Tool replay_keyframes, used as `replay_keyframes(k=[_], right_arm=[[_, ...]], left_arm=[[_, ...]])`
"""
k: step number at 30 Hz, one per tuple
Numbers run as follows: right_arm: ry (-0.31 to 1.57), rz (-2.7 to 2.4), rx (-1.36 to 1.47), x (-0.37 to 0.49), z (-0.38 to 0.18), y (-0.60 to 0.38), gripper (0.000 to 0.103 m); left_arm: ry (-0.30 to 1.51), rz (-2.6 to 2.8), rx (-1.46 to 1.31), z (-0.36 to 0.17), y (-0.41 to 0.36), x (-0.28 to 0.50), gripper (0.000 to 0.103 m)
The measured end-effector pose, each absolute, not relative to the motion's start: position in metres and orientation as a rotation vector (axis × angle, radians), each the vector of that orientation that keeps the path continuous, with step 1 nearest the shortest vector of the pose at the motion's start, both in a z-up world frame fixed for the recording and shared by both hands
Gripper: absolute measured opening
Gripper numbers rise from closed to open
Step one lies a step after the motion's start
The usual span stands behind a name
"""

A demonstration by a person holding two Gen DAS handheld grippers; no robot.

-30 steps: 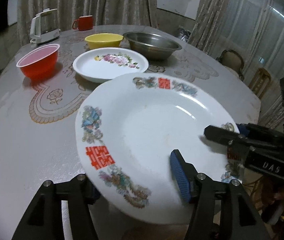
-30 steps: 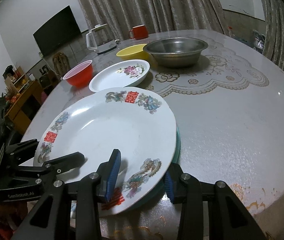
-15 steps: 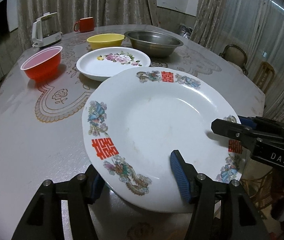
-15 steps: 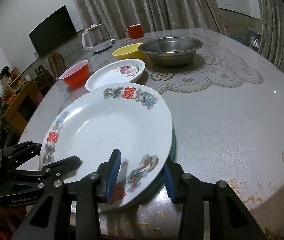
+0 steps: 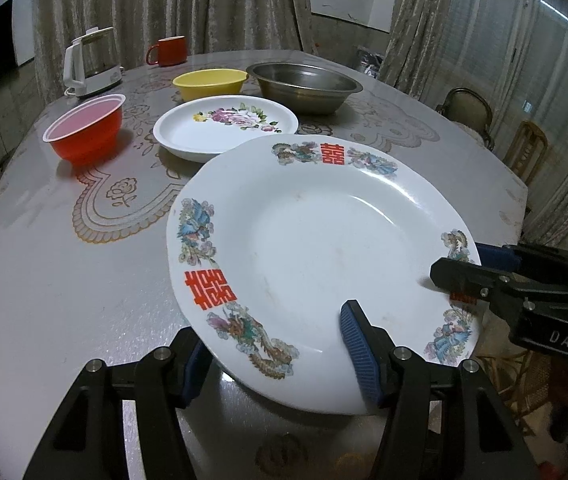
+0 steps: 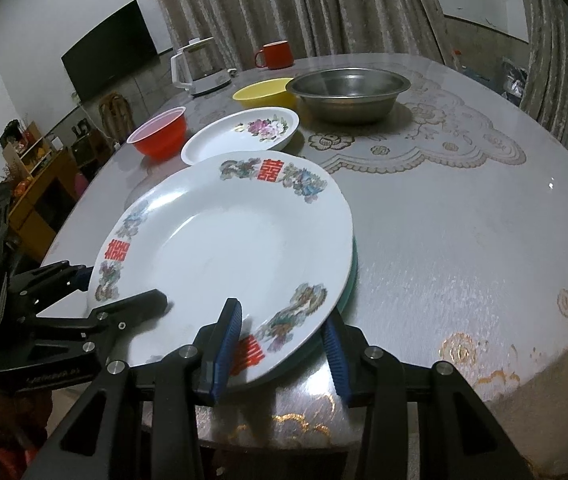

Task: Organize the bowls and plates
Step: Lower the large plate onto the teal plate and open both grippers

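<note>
Plate (image 5: 324,240) with red characters and dragon motifs is held tilted above the near edge of the tabletop (image 5: 64,280). Its rim is straddled on opposite sides by the part-open jaws of the left gripper (image 5: 280,350) and right gripper (image 6: 284,344); whether the pads press cannot be told. A teal plate (image 6: 350,280) lies beneath.

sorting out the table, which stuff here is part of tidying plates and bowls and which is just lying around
Job: big plate, teal plate, flower plate, red bowl, yellow bowl, steel bowl.
Lying about: kettle, mug.
</note>
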State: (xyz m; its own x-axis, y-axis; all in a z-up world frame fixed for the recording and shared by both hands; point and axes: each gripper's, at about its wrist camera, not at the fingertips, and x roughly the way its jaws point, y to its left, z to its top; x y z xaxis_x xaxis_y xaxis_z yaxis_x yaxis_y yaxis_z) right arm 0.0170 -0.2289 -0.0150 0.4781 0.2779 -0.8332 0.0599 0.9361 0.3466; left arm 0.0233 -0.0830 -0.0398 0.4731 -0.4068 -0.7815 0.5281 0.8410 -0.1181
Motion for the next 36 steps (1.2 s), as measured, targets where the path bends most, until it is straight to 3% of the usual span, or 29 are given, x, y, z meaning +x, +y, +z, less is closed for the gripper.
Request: replay_keyframes(k=[20, 22, 24, 26, 36], right_arm=[[1.031, 0.07, 0.385, 0.008, -0.003, -0.245, 0.041], [1.033, 0.09, 0.409, 0.008, -0.005, -0.244, 0.041], [1.026, 0.092, 0.41, 0.009, -0.004, -0.243, 0.041], [1.017, 0.089, 0.408, 0.01, -0.003, -0.244, 0.041], [0.967, 0.089, 0.373, 0.046, 0.01, -0.26, 0.042]], left_arm=[[0.847, -0.546, 0.04, -0.015, -0.046, 0.013, 0.063], [0.853, -0.537, 0.013, -0.014, -0.04, 0.016, 0.065], [0.866, -0.52, -0.013, -0.015, -0.034, 0.021, 0.078], [0.881, -0.497, -0.024, -0.016, -0.031, 0.025, 0.083], [0.937, -0.454, -0.135, -0.009, -0.009, 0.062, 0.088]])
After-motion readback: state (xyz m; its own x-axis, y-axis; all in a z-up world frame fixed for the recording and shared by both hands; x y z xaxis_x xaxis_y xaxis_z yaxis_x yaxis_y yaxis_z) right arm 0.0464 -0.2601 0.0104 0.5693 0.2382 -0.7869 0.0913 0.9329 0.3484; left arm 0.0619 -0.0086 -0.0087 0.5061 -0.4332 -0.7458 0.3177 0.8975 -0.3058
